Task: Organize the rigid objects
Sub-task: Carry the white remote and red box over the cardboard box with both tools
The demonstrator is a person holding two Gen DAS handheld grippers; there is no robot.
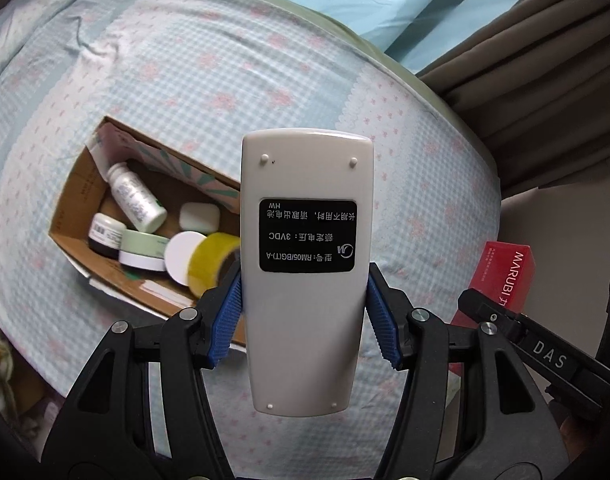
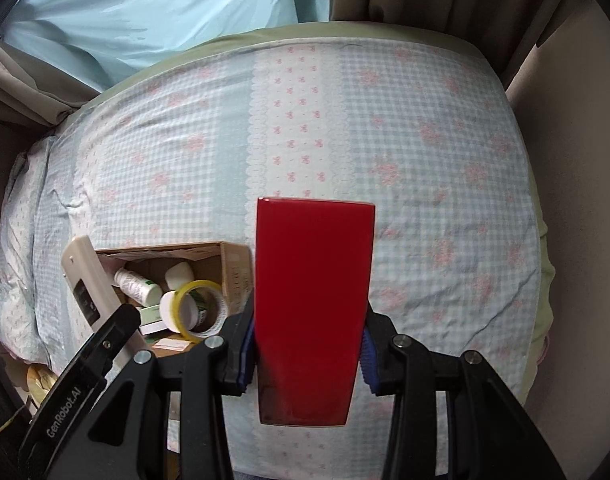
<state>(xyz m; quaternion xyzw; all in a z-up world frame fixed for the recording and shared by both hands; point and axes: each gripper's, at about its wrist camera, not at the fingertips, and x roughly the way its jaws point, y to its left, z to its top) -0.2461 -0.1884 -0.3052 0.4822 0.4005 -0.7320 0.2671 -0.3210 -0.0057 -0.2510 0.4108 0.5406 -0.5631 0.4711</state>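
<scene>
Holding, left: the left gripper [image 1: 305,312] clamps a pale grey plastic remote control [image 1: 307,264] between its blue ribbed pads [image 1: 229,316], back side up, black label showing.
Holding, right: the right gripper [image 2: 307,344] has its jaws closed on a glossy red rectangular box [image 2: 311,308], gripped at the long sides; white lettering reading MARUBI shows on it in the left wrist view [image 1: 505,276].
Position: both items are held above the bed, clear of the fabric; the remote hangs just right of the carton.
Carton: an open brown cardboard box [image 1: 77,200] lies on the blue-and-white checked bedsheet with pink flowers [image 1: 209,72].
Contents: a white plastic bottle [image 1: 135,196] on its side, a dark labelled jar [image 1: 105,236], a pale green round tin [image 1: 143,249], a white round lid [image 1: 183,254], a white rounded case [image 1: 199,217], and a roll of yellowish clear tape [image 1: 213,262] on edge.
Backdrop: brown curtains [image 1: 537,60] hang at the bed's far side.
</scene>
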